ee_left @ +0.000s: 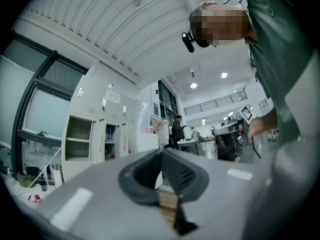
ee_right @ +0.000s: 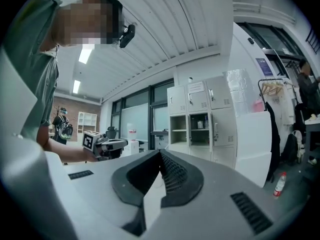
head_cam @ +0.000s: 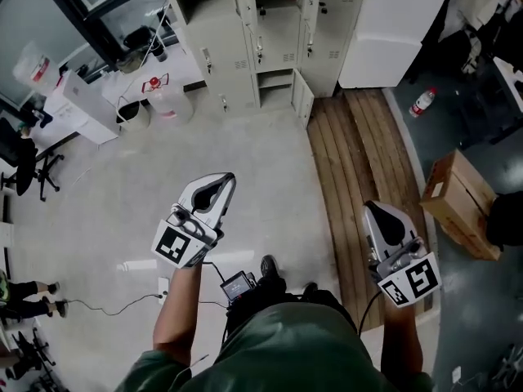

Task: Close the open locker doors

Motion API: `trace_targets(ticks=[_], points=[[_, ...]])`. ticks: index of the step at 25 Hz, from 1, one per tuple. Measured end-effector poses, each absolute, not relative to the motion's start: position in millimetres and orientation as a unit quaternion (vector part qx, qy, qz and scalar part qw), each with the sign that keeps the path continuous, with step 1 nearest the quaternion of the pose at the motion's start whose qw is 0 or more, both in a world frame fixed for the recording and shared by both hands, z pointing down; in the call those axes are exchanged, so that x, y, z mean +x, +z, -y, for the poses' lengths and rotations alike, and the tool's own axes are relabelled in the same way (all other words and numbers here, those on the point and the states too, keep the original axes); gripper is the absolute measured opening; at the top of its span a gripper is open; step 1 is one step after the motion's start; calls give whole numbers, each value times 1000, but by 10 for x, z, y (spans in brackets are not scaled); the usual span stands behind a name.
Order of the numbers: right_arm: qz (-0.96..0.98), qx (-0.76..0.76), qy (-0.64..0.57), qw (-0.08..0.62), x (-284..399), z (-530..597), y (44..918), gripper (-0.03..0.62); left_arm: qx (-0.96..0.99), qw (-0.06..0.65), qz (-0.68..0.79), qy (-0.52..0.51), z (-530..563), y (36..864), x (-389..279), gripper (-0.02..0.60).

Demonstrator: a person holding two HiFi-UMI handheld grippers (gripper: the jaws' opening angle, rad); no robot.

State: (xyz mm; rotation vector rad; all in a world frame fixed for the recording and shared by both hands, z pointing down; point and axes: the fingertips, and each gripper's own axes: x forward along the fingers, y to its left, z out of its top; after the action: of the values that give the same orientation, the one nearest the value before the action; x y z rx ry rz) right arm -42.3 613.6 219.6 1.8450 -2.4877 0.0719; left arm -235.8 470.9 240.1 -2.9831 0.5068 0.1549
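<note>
The cream lockers (head_cam: 253, 39) stand against the far wall, a few steps ahead of me. Some doors hang open: an upper door (head_cam: 211, 62) and a low door (head_cam: 303, 96) swing out from the row. The right gripper view shows the lockers (ee_right: 200, 126) with two open compartments, shelves visible inside. In the left gripper view the lockers (ee_left: 95, 139) are small at the left. My left gripper (head_cam: 221, 180) (ee_left: 162, 152) and right gripper (head_cam: 374, 209) (ee_right: 160, 155) are held at waist height, well short of the lockers. Both have jaws together with nothing between them.
A tall white cabinet (head_cam: 392, 31) adjoins the lockers on the right. A strip of wooden planks (head_cam: 359, 178) runs along the floor, with a cardboard box (head_cam: 458, 202) and a bottle (head_cam: 421, 102) beyond it. A water jug (head_cam: 167, 100), white desk (head_cam: 82, 104) and floor cable (head_cam: 106, 305) lie left.
</note>
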Motion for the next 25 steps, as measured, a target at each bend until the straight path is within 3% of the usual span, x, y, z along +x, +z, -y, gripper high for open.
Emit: trace_targets(ticks=[12, 25], points=[[790, 610, 47, 29, -116, -5046, 2514, 6, -985, 47, -166, 27, -3431, 2808, -2118, 2], [820, 568, 61, 34, 1024, -3742, 3039, 8, -979, 35, -200, -1, -2454, 3075, -961, 2]])
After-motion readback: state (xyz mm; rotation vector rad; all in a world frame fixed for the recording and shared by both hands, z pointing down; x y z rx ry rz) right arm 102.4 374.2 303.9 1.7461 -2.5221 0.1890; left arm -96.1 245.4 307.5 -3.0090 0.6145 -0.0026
